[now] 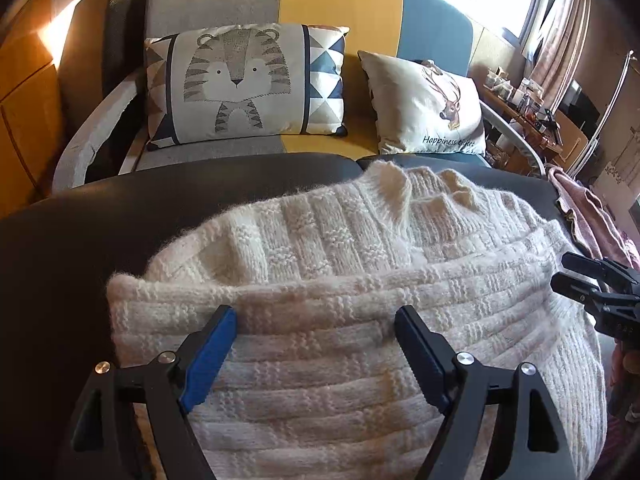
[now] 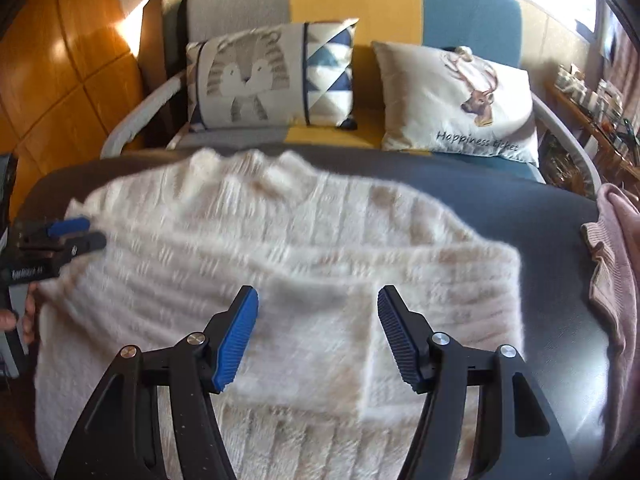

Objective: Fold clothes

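Note:
A cream cable-knit sweater (image 1: 320,248) (image 2: 280,232) lies on the dark table (image 1: 80,220) (image 2: 540,220), collar toward the sofa, with a sleeve folded across its body. My left gripper (image 1: 316,314) stands wide open over the sweater's left part, and its blue pads grip nothing. In the right wrist view the left gripper (image 2: 94,231) shows at the sweater's left edge, held by a hand. My right gripper (image 2: 318,294) is open above the folded middle of the sweater, with nothing pinched. In the left wrist view the right gripper (image 1: 562,269) shows at the sweater's right edge.
A pink knit garment (image 1: 588,216) (image 2: 616,248) lies at the table's right end. Behind the table is a sofa with a tiger cushion (image 1: 240,80) (image 2: 272,76) and a deer cushion (image 1: 432,104) (image 2: 460,96). A wooden cabinet (image 2: 60,80) stands at the left and a cluttered shelf (image 1: 532,108) at the right.

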Available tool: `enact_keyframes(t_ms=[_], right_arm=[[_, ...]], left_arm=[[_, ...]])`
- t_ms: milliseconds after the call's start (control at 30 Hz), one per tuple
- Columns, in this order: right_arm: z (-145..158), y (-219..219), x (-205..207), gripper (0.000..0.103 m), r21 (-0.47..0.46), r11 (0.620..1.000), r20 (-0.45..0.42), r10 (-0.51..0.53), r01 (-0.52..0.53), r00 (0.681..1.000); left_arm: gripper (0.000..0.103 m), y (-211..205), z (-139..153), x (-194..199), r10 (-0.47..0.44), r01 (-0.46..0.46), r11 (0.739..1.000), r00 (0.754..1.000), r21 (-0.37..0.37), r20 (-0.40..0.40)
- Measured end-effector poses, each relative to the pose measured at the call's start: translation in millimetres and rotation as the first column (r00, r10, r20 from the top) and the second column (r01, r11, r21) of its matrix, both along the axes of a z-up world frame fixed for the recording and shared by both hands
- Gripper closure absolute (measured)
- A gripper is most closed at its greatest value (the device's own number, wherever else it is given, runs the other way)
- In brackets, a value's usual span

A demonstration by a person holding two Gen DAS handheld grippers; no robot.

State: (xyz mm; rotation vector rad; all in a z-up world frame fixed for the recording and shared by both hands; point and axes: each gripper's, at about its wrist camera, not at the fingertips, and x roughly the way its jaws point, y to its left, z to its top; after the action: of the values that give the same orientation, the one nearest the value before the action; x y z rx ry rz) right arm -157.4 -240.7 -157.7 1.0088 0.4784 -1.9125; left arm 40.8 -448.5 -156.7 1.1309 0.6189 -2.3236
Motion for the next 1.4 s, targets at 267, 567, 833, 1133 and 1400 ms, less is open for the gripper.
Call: enact_keyframes(t_ms=[267, 567, 833, 1133, 1400], right_arm=[[-42.4, 4.3, -34.3, 0.026, 0.053, 0.996, 0.047, -0.078, 0.076, 0.996], [-41.6, -4.0, -44.7, 0.019, 0.046, 0.995, 0.034, -0.092, 0.09, 0.995], [5.2, 59.1, 32.4, 0.019, -0.045, 0.999, 0.017, 0.022, -0.021, 1.0], [-11.7, 145.2, 118.8, 0.019, 0.022, 0.993, 0.008, 0.115, -0.115, 0.993], [17.7, 123.3, 75.1, 0.019, -0.023, 1.0, -0.062, 0.002, -0.003, 0.998]], left_arm=[[0.018, -1.3, -15.9, -17.0, 0.0, 0.001, 0.999, 1.0, -0.047, 0.022], [0.014, -18.6, -23.6, -37.4, -0.002, 0.005, 0.996, 0.999, -0.087, 0.037], [0.022, 21.2, 2.7, 11.2, -0.044, 0.044, 0.999, 0.999, -0.023, -0.017], [0.022, 111.4, -5.9, 88.9, -0.096, 0.095, 0.994, 0.995, 0.047, 0.014], [0.022, 83.6, 3.6, 84.1, 0.018, -0.018, 1.0, 1.0, 0.017, -0.004]])
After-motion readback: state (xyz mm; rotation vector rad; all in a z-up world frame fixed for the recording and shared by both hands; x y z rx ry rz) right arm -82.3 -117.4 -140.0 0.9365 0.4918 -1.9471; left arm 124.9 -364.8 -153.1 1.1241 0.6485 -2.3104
